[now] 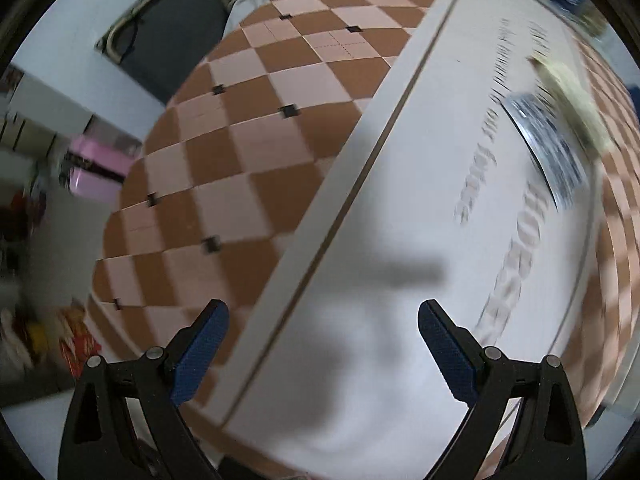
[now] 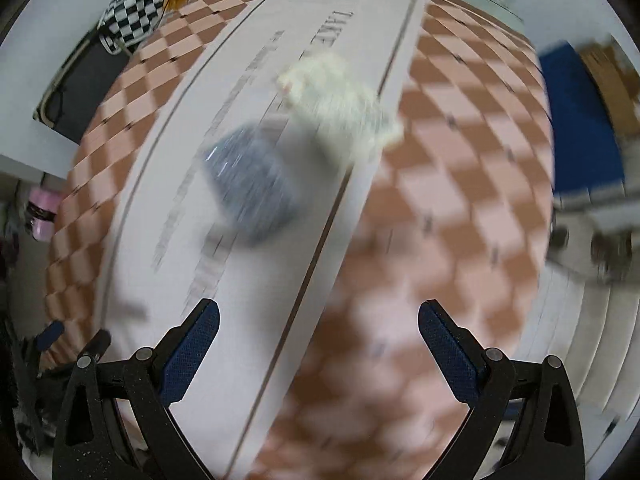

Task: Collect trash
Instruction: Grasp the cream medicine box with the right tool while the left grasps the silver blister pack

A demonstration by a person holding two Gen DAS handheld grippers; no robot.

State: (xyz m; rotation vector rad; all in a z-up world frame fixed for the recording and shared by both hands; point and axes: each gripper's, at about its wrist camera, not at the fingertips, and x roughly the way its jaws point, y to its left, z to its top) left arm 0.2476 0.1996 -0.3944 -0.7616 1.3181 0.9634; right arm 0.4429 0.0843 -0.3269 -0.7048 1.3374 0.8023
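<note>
crumpled white paper (image 2: 340,100) and a blue-grey wrapper (image 2: 252,184) lie touching on the desk's white runner (image 2: 160,240), ahead-left of the right gripper (image 2: 319,332), seemingly the nearer; left gripper (image 1: 323,336) sees them far right. both grippers apart, empty.

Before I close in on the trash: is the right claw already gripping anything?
No, the right claw stands wide open and empty, with the crumpled white paper wad lying farther ahead on the white table runner.
</note>
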